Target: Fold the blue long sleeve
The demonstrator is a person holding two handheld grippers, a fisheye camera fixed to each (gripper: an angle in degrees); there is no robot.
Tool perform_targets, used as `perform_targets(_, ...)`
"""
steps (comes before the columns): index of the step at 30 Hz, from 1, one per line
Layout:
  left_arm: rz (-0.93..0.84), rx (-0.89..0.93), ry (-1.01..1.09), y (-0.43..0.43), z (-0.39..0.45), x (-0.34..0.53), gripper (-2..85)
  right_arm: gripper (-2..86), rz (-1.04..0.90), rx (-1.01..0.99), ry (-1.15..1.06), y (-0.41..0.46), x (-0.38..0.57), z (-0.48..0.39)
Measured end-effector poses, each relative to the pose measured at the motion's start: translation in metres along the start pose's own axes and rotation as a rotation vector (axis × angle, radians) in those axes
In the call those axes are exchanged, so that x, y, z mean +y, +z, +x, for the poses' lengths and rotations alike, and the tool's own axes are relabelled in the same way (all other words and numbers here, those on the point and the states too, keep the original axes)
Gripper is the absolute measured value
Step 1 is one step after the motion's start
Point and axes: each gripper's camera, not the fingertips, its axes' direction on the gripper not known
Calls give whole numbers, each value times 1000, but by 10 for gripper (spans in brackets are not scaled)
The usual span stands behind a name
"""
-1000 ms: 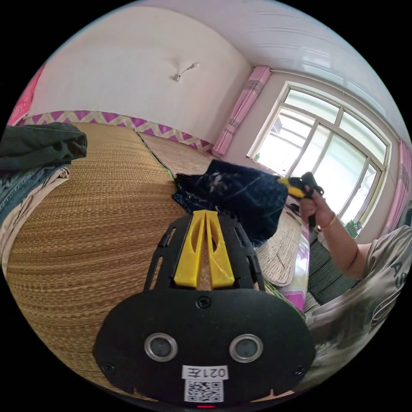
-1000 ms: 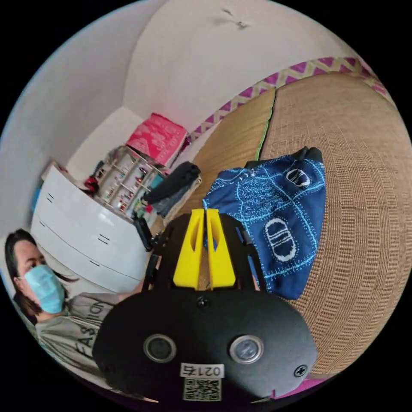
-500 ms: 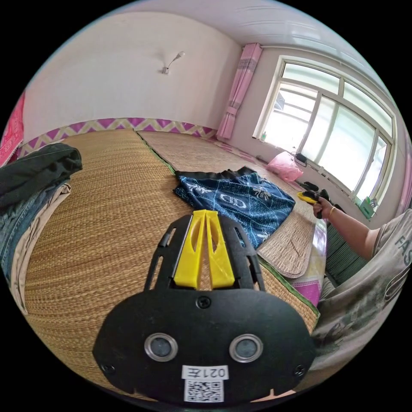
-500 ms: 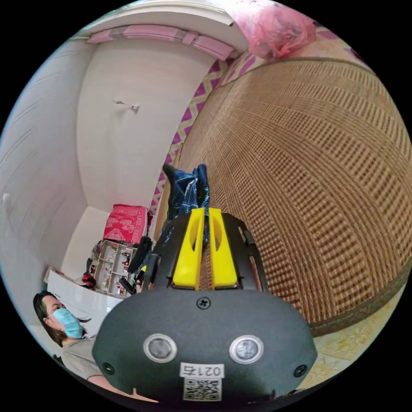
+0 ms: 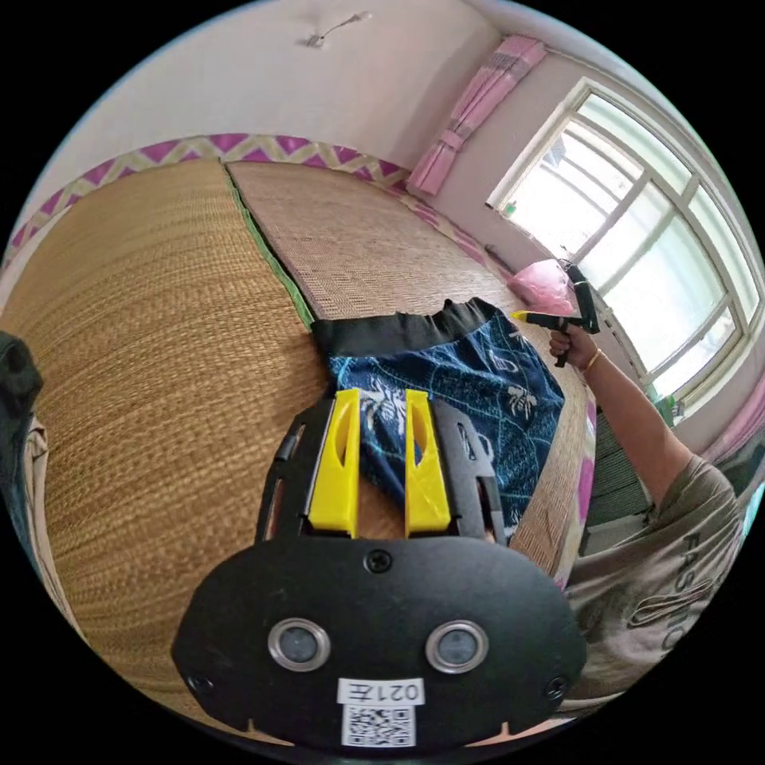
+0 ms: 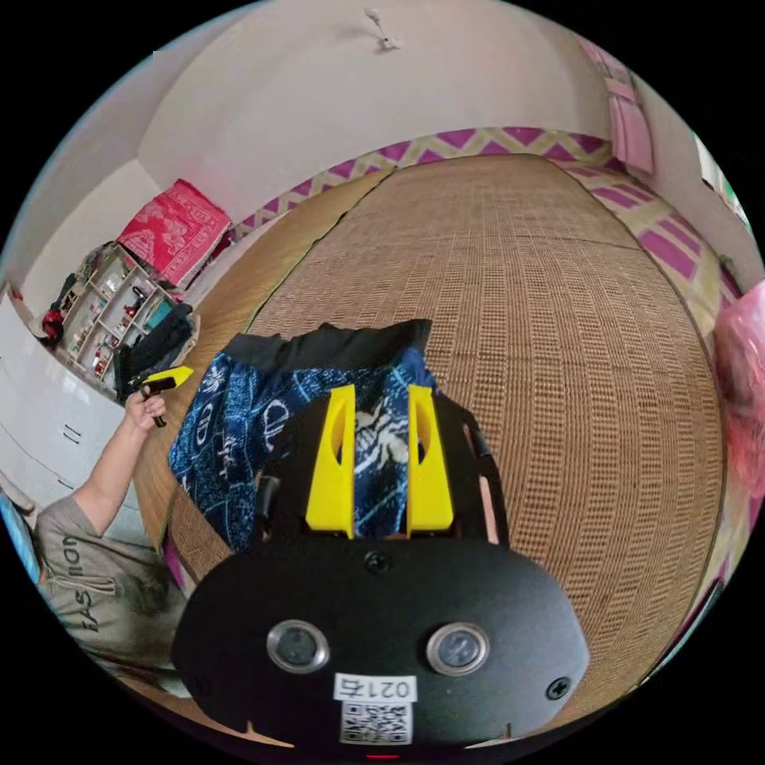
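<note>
A dark blue long-sleeve garment with a pale blue and white printed pattern and a black hem band (image 5: 470, 374) is laid out flat on a woven straw mat (image 5: 159, 335) that covers a wide raised surface. In the left gripper view, the black band is seen along the garment's far edge, and a green-edged seam (image 5: 267, 255) between two mats runs up to it.

The left gripper (image 5: 378, 398), black with two yellow jaws, is held low over the near part of the garment. Its jaws are spread apart, and patterned cloth is seen through the gap between them; nothing is pinched. In the right gripper view the same tool (image 6: 167, 376) is seen small at the garment's left edge, gripped in the person's left hand (image 6: 143, 406).

The right gripper (image 6: 381, 394) is likewise held above the garment (image 6: 239, 414) with its yellow jaws parted and cloth visible between them, not clamped. In the left gripper view it (image 5: 558, 319) is seen beyond the garment's far right corner, held in the person's right hand (image 5: 570, 347), which wears a thin gold bangle.

A person's grey printed shirt (image 5: 661, 558) is visible at the mat's edge. A large window (image 5: 637, 239) with pink curtains (image 5: 474, 111), a pink plastic bag (image 5: 542, 283), a white drawer unit (image 6: 40, 414) and a cluttered shelf (image 6: 111, 303) are seen around the room.
</note>
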Motion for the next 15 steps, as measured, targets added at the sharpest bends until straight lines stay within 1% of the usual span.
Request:
perform_targets(3,-81,71,-76,40,-47,-38,128,56,-49,-8,65,46,-27,24)
perform_targets(6,-112,166,-171,69,-91,-59,129,53,-104,-149,144,92,-36,50)
perform_targets(8,-76,235,-269,77,-126,-64,114,47,-143,-289,223,128,-34,67)
perform_targets(12,-20,361,-358,74,-169,-62,108,31,-74,-367,301,155,-23,76)
perform_targets(15,81,325,-350,43,-178,-62,108,23,-77,-374,325,171,-11,76)
